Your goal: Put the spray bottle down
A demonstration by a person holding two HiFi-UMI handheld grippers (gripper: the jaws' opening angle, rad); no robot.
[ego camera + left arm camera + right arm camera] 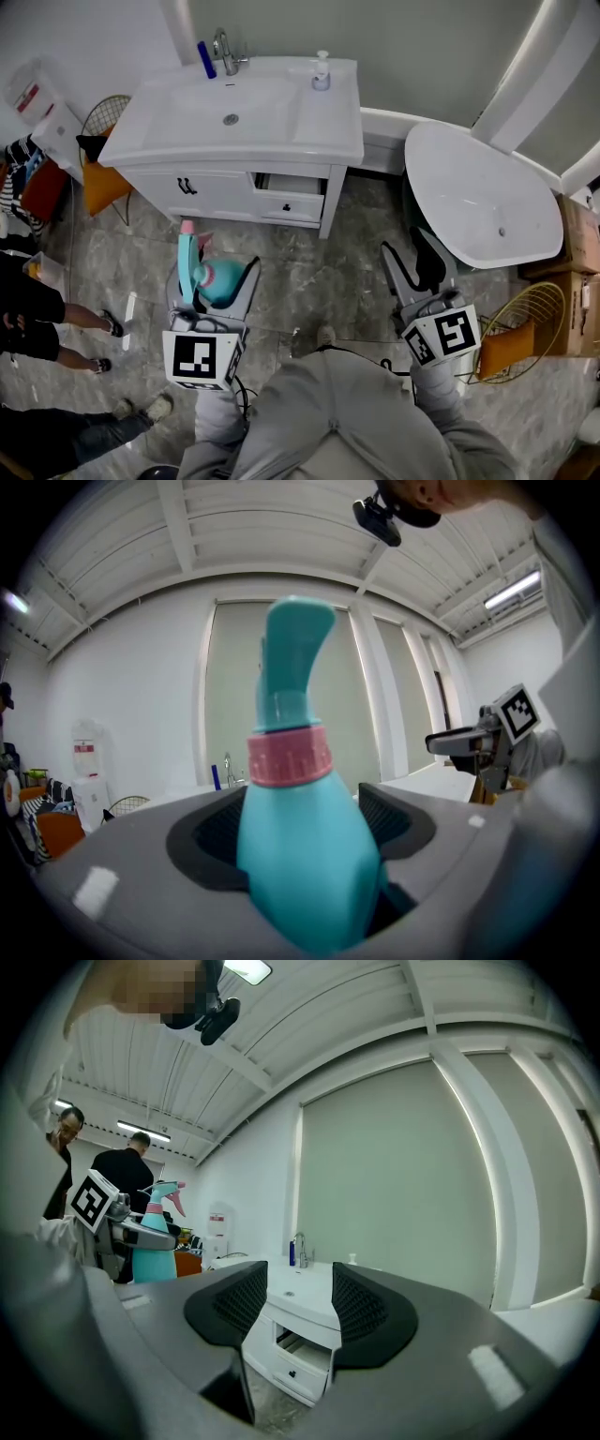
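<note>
a: ok so what have we got with the left gripper [218, 281]? from its own view we see both jaws pressed against the teal spray bottle [302, 855]. the body's wedged between the pads, with the pink collar [289, 757] and the nozzle head sticking up above them.

b: yep, we read it the same, it's clamped on the bottle. in the head view the bottle sits roughly upright in the jaws, held up over the grey marbled floor [309, 272], in front of the white vanity [328, 117].

a: and the right gripper [292, 1302]? we see its jaws spread apart with nothing between them, just the vanity's drawer [298, 1342], pulled partway out, showing through the gap.

b: agreed, it's holding nothing. it's off to the right, near the white tub [478, 202]. on the vanity top we can also spot a faucet [223, 47] and a small pump bottle [322, 72].
</note>
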